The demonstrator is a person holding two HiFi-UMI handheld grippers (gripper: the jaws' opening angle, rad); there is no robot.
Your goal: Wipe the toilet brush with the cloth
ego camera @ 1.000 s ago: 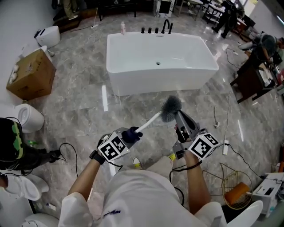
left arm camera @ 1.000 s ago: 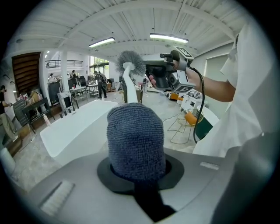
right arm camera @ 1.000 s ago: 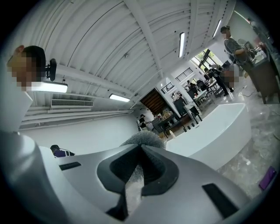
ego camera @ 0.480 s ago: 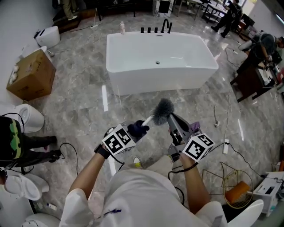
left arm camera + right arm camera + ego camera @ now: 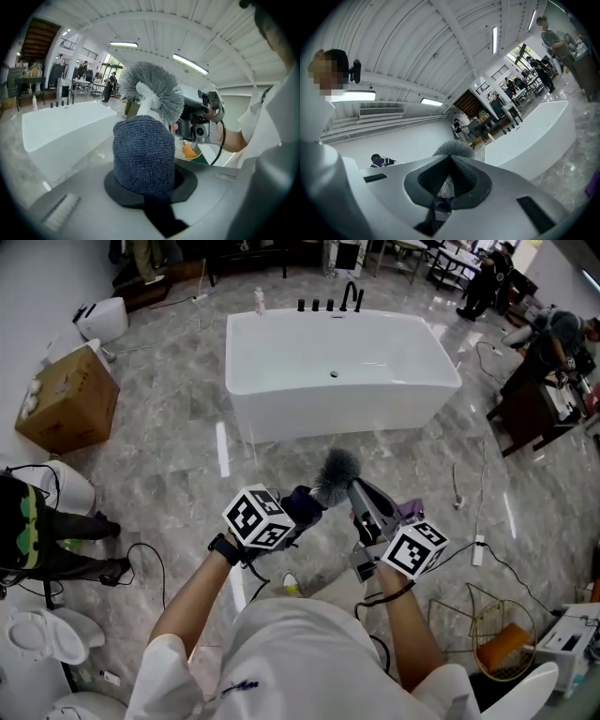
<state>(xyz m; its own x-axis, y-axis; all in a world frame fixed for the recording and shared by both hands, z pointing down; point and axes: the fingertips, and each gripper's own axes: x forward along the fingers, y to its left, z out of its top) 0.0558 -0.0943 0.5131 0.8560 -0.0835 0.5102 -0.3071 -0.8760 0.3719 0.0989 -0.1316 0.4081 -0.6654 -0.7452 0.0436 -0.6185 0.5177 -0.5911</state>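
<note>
The toilet brush [image 5: 336, 471] is held in the air above the marble floor, its grey bristle head pointing away from me. A dark blue cloth [image 5: 300, 504] is wrapped round the handle just below the head. My left gripper [image 5: 292, 512] is shut on the cloth. In the left gripper view the cloth [image 5: 143, 154] bulges between the jaws, with the brush head [image 5: 154, 91] right beyond it. My right gripper [image 5: 357, 488] comes in from the right, its shut tips pinching the bristles. In the right gripper view the brush head [image 5: 451, 148] rises just past the jaws, and bristles show in the gap.
A white bathtub [image 5: 337, 371] stands ahead on the floor. A cardboard box [image 5: 64, 399] and toilets [image 5: 101, 315] line the left side, where a person [image 5: 37, 540] crouches. A wire basket [image 5: 502, 634] and cables lie at the lower right. People stand at the far right.
My left gripper has slid the cloth up the white handle to the brush head and rolled. The bare handle no longer shows. The brush and right gripper have shifted a little left.
</note>
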